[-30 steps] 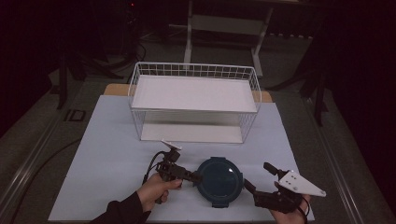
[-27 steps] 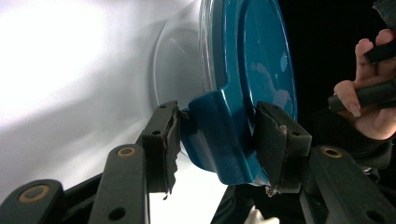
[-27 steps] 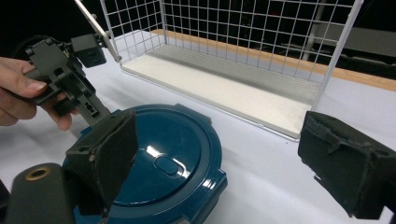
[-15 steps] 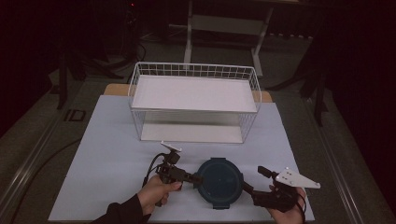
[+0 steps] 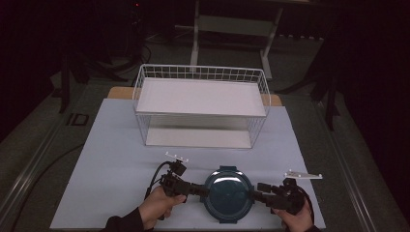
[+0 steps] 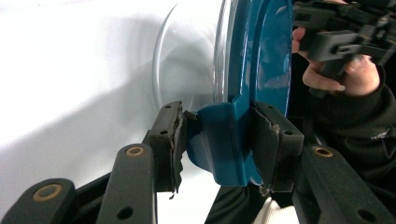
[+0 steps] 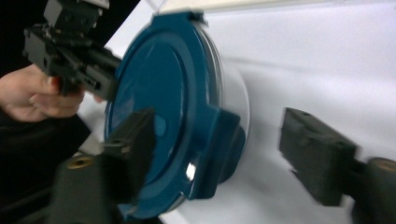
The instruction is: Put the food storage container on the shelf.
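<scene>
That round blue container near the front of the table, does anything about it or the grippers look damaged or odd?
The container looks intact, its lid seated and nothing spilled. One oddity, in the left gripper view: the rubber pad on one jaw of the left gripper, which clamps a lid tab, looks ragged and frayed along its edge. The right gripper stands open around the opposite tab.

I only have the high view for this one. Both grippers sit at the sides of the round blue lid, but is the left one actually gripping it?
Observer: Yes. In the left gripper view, the left gripper is shut on a lid tab, with a pad pressed against each face of it.
Operator: And the right one, has it clamped too?
Observer: No. In the right gripper view, the right gripper is open. Its jaws straddle the opposite tab, and there is a clear gap between the tab and one jaw.
</scene>
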{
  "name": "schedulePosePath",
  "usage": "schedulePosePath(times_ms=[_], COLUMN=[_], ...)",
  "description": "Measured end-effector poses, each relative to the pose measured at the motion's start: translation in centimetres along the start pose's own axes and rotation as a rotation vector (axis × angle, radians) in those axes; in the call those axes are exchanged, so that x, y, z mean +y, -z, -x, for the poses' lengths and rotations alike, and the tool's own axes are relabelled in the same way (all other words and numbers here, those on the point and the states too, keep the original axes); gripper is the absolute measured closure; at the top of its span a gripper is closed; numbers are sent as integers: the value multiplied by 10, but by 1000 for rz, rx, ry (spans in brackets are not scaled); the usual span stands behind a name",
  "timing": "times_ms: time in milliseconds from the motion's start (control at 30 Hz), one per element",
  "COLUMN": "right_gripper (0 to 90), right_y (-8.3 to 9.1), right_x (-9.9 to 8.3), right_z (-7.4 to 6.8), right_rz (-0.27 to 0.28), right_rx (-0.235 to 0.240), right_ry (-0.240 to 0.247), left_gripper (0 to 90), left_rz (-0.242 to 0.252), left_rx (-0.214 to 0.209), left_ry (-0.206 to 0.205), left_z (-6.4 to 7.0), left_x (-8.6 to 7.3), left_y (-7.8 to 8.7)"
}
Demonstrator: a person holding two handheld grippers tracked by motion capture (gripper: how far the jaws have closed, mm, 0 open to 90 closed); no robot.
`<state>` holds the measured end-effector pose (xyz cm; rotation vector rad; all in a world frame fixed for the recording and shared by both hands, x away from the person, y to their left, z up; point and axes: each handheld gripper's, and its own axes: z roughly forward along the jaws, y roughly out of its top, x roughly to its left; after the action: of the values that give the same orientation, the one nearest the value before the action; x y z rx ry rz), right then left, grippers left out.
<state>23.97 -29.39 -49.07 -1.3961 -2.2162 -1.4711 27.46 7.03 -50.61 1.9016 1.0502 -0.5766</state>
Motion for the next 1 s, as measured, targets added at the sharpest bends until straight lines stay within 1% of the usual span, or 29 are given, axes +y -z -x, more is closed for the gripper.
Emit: schedulePosePath(times_ms=[33, 67, 100, 133, 167, 200, 267, 300, 367, 433, 500, 533, 600, 633, 700, 767, 800, 867, 967, 1000], right_gripper=[359, 383, 398, 437, 456, 476, 529, 538, 544, 550, 552, 554, 558, 560, 566, 568, 568, 568, 569, 569], right_y=[0, -1, -1, -2, -2, -3, -5, -5, -5, -6, -6, -6, -6, -6, -6, -5, -5, -7, -9, -10], right_x=[-1, -1, -1, -1, -2, -2, -3, -3, -3, -4, -5, -5, -5, -4, -5, -5, -5, -6, -4, -3], right_z=[1, 3, 3, 4, 5, 6, 7, 8, 9, 12, 11, 10, 7, 7, 8, 8, 7, 8, 8, 7], right_rz=[-10, -24, -36, -48, -62, -70, -94, -93, -101, -100, -96, -92, -90, -94, -98, -102, -100, -99, -93, -90], right_rx=[5, 20, 23, 23, 35, 47, 95, 108, 124, 143, 138, 137, 133, 132, 146, 147, 146, 150, 163, 157], right_ry=[-7, -7, -12, -13, -15, -19, -38, -45, -59, -93, -100, -105, -115, -122, -136, -135, -139, -145, -152, -147], left_gripper=[563, 564, 564, 565, 565, 565, 566, 567, 567, 566, 565, 565, 564, 564, 566, 566, 566, 566, 567, 567], left_rz=[-2, 0, 3, 2, 1, 3, 1, 5, 14, 27, 33, 46, 59, 61, 68, 76, 72, 86, 84, 81], left_rx=[-3, -3, -3, -1, -2, 0, -2, -3, -1, 2, 5, -2, -7, -5, -2, 7, 11, 18, 16, 12], left_ry=[-2, -6, -15, -20, -31, -36, -40, -41, -41, -36, -40, -12, -3, -8, -19, -20, -28, -21, -23, -22], left_z=[0, 0, 1, 1, 2, 3, 3, 3, 3, 4, 4, 1, 0, 1, 3, 6, 6, 6, 6, 6], left_x=[0, -1, -2, -2, -2, -2, -2, -3, -5, -6, -7, -9, -11, -11, -11, -11, -9, -8, -6, -6], left_y=[0, 0, 1, 1, 1, 1, 1, 1, 1, 1, 1, 1, 1, 1, 1, 3, 3, 6, 9, 10])
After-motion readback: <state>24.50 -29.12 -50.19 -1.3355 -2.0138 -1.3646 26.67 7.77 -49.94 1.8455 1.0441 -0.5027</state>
